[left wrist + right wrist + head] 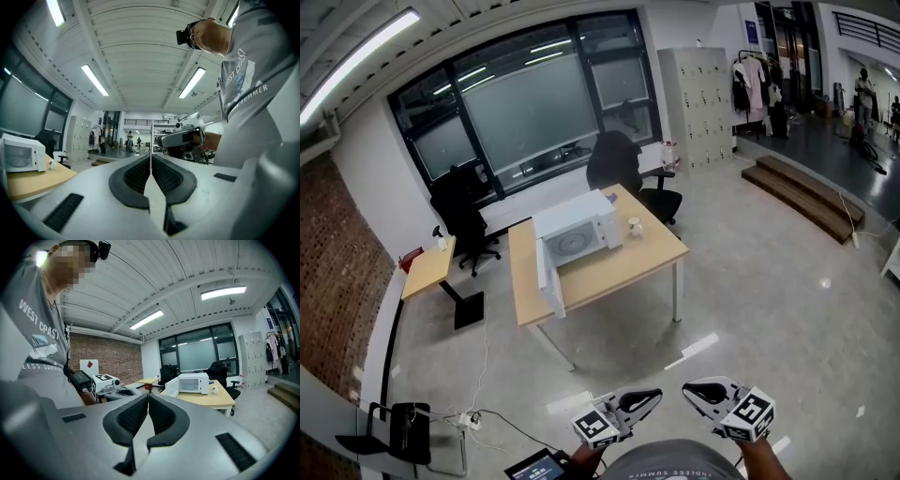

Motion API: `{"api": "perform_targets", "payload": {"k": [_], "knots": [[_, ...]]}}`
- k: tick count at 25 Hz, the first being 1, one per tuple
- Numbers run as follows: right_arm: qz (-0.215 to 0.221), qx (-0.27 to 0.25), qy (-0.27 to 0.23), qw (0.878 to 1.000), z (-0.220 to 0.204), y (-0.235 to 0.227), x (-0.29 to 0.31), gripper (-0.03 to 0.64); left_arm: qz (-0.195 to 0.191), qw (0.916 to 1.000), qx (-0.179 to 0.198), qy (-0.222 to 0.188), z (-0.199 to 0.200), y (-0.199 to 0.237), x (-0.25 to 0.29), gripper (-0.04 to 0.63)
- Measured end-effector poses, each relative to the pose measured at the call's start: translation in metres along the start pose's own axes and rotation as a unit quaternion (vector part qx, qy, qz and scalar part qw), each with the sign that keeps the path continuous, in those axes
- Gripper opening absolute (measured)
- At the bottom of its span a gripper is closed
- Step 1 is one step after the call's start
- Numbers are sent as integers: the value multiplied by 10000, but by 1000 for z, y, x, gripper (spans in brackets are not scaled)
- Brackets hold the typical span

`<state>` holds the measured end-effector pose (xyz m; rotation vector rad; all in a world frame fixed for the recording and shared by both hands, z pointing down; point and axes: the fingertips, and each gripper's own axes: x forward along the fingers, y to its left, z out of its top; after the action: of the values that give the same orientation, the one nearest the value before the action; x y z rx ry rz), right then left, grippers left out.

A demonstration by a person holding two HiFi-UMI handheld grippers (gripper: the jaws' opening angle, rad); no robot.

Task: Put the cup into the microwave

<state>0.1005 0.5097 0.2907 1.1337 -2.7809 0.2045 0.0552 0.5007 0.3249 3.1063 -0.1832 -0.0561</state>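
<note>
A white microwave (581, 228) stands on a wooden table (619, 272) across the room, its door (549, 278) swung open to the left. A small white cup (635, 226) sits on the table just right of it. Both also show far off in the gripper views: microwave (18, 157) with cup (51, 164), and microwave (190, 383) with cup (215, 389). My left gripper (654, 397) and right gripper (687, 389) are held close to my body, tips facing each other. The left gripper (151, 157) is shut and empty. So is the right gripper (147, 397).
Black office chairs (623, 169) stand behind the table, and a small side desk (428, 267) is at its left. Cables and a power strip (469, 421) lie on the floor at the lower left beside a black case (408, 431). Steps (806, 197) rise at the right.
</note>
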Motion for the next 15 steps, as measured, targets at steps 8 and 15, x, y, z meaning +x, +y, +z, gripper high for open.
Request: {"api": "perform_targets", "payload": {"k": [8, 15], "knots": [[123, 19, -71, 9999, -4, -9, -11, 18, 91, 10000, 5, 31, -2, -3, 14, 28], [250, 110, -150, 9995, -4, -27, -47, 18, 234, 9994, 200, 126, -2, -14, 48, 28]]}}
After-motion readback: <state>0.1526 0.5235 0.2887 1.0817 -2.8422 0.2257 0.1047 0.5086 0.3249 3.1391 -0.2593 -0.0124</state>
